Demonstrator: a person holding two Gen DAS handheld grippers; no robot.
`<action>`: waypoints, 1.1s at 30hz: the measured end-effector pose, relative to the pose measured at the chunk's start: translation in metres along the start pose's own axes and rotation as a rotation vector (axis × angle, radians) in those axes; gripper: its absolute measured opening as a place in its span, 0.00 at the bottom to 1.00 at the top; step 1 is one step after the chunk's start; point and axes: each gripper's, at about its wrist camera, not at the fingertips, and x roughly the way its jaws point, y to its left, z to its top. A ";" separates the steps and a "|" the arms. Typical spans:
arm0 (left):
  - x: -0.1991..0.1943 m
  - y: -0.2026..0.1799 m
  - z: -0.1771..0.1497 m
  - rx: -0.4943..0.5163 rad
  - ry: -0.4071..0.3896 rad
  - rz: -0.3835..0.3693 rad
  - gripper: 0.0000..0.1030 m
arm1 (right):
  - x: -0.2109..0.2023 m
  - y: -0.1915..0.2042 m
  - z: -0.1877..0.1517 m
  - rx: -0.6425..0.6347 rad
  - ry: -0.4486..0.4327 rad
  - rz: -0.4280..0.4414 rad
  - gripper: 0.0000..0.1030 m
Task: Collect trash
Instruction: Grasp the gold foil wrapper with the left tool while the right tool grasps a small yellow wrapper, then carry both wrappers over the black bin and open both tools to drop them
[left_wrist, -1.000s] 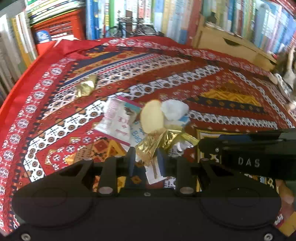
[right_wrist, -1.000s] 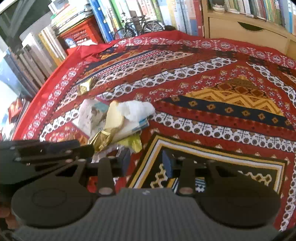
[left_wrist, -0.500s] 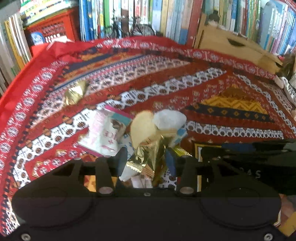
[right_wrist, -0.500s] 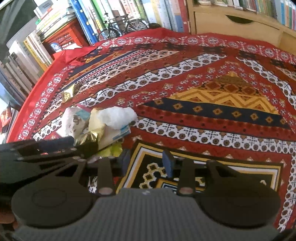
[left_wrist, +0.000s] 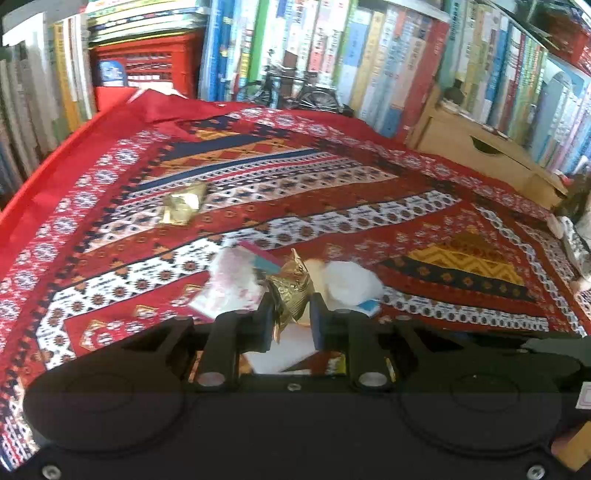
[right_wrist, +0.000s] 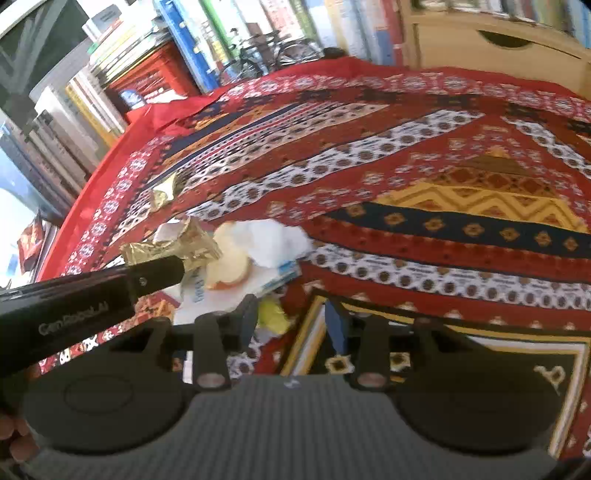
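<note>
While the left gripper (left_wrist: 291, 319) is closing, its jaws nearly together, the crumpled gold foil wrapper (left_wrist: 291, 291) sits pinched between them; half a second ago those jaws stood apart around it, so the grab looks made and lifting it off the trash heap (left_wrist: 295, 288) is probably next. The right gripper (right_wrist: 290, 319) is opening with nothing between its jaws, only patterned cloth (right_wrist: 443, 206) beneath, which suggests it is readying for another piece.

The foil is stiff, shiny and sharply creased, likely to hold its crushed shape. Just behind it in the heap lie a round pale slice (right_wrist: 229, 264) with a tan rim, a soft white crumpled tissue (left_wrist: 351, 284) and a flat glossy pink-and-white packet (left_wrist: 232, 284); a yellow scrap (right_wrist: 273, 314) lies at the heap's near edge. Well beyond the heap, a second gold foil piece (left_wrist: 183, 208) lies alone on the woven red cloth that covers the bench. Past that stand a red crate (left_wrist: 147, 66), a small bicycle model (left_wrist: 291, 92), a wooden drawer box (left_wrist: 480, 155) and rows of books (left_wrist: 369, 55)
</note>
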 end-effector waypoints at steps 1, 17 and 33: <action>0.000 0.003 -0.001 -0.005 0.006 0.006 0.18 | 0.003 0.003 0.000 -0.006 0.009 0.004 0.56; -0.003 0.008 -0.009 -0.026 0.009 0.024 0.17 | 0.016 0.028 0.000 -0.115 0.081 0.002 0.17; -0.020 0.003 -0.026 -0.012 -0.003 -0.003 0.16 | -0.008 0.016 -0.007 -0.010 0.038 0.022 0.13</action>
